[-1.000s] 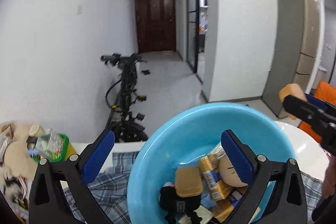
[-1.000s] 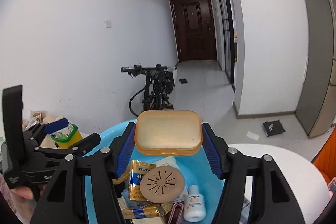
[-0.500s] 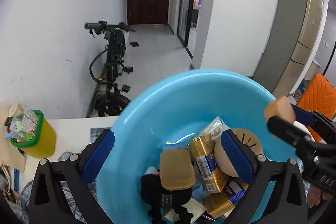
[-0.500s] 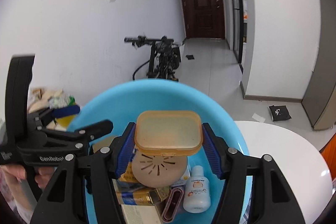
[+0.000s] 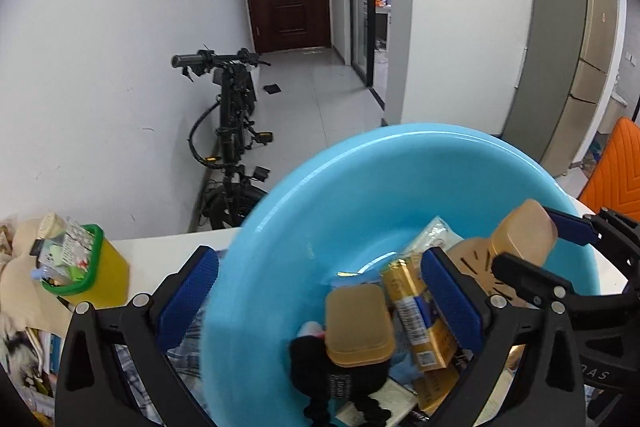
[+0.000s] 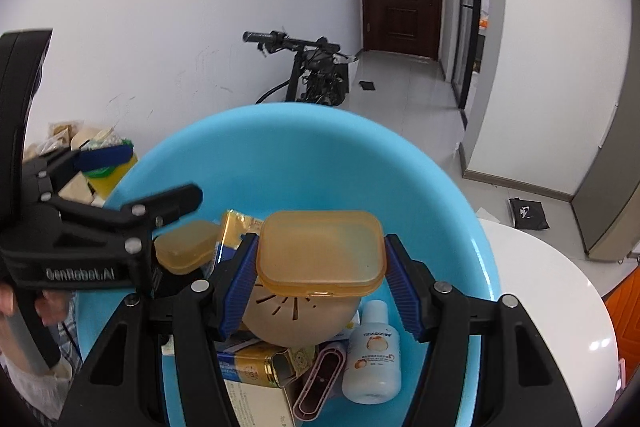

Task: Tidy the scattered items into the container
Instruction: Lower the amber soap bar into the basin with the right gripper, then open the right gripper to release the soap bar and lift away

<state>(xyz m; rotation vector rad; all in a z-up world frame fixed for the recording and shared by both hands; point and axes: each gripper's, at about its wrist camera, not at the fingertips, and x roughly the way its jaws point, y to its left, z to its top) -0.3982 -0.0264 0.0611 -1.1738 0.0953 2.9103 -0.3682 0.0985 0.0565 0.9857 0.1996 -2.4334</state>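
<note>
A light blue basin (image 5: 360, 187) (image 6: 300, 155) holds several items: gold packets (image 5: 416, 311), a round tan vented lid (image 6: 296, 319), a small white bottle (image 6: 374, 359) and an amber box (image 5: 358, 323) (image 6: 186, 247) on a black object. My right gripper (image 6: 320, 281) is shut on an amber plastic box (image 6: 320, 253) and holds it over the basin's contents; it also shows in the left wrist view (image 5: 524, 233). My left gripper (image 5: 320, 295) is open, its jaws straddling the basin's near-left rim.
A yellow tub with a green rim (image 5: 86, 271), full of packets, stands left of the basin on the white table (image 6: 552, 291). Checked cloth (image 5: 192, 335) lies under the basin. An orange chair (image 5: 616, 167) stands at the right, a bike (image 5: 230, 131) by the wall.
My right gripper has carried the amber box lower and further over the basin's contents. The left gripper has shifted left, so the basin's rim now lies between its jaws.
</note>
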